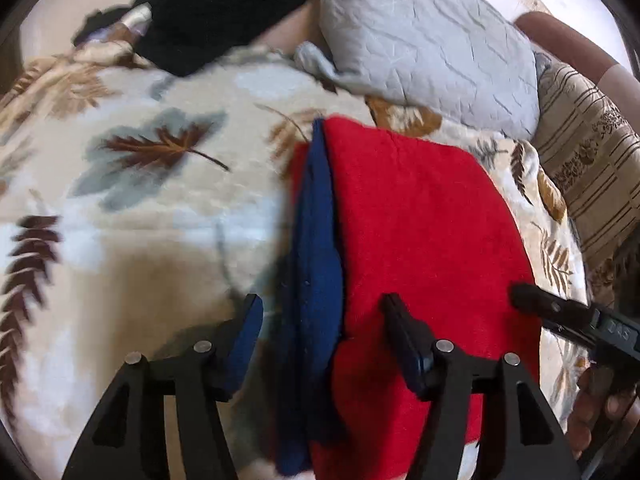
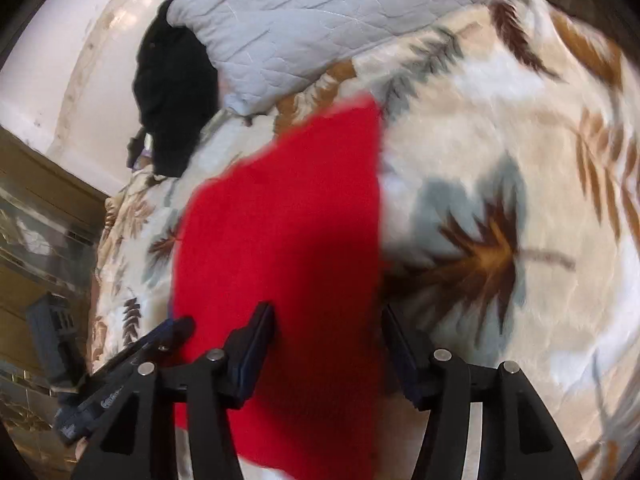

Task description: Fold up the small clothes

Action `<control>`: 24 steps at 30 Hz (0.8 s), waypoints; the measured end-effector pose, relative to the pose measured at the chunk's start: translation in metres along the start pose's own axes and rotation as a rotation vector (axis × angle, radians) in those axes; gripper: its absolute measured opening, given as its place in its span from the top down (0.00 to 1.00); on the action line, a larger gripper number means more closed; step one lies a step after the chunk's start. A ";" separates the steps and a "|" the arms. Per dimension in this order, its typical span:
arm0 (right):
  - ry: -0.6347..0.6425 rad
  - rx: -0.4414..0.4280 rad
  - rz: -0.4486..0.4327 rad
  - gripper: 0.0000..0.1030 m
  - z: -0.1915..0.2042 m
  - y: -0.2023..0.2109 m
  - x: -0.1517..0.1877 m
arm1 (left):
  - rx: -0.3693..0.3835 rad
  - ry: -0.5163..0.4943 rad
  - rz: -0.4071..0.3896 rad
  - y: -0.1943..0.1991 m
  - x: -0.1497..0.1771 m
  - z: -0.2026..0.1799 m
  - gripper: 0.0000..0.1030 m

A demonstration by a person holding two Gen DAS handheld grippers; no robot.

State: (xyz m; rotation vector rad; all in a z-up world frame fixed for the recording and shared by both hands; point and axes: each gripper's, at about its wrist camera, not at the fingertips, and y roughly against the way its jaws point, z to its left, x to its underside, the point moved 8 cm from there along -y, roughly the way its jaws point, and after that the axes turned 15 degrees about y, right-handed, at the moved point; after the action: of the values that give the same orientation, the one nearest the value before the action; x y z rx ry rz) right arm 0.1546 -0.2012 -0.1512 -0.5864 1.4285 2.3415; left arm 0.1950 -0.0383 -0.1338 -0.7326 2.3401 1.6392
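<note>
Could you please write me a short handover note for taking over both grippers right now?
Left gripper: open, holding nothing, above the navy edge of the garment.
Right gripper: open, holding nothing, above the garment's other side.
Red garment: lies flat and folded on the leaf-print blanket, with a navy strip along one edge.
Black clothing: heaped beside the grey pillow, not yet folded.
Left to do: whether red needs another fold is unclear; the black heap waits.

Leaf-print blanket (image 1: 140, 184) over a bed — grey quilted pillow (image 1: 432, 32), pale wall (image 2: 52, 60), striped cushion (image 1: 588, 148).
</note>
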 end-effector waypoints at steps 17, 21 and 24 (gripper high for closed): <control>0.224 0.000 -0.089 0.24 0.097 0.026 0.007 | -0.115 -0.030 -0.147 0.077 0.029 0.023 0.27; 0.262 0.059 -0.123 0.24 0.109 0.048 0.017 | -0.105 -0.040 -0.168 0.094 0.037 0.019 0.26; 0.278 0.089 -0.121 0.24 0.106 0.058 0.033 | -0.106 -0.051 -0.182 0.102 0.041 0.016 0.24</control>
State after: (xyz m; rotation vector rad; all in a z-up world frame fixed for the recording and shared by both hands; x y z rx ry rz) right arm 0.0806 -0.1291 -0.0804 -0.9746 1.5564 2.1540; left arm 0.1074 -0.0080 -0.0725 -0.8849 2.0966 1.6898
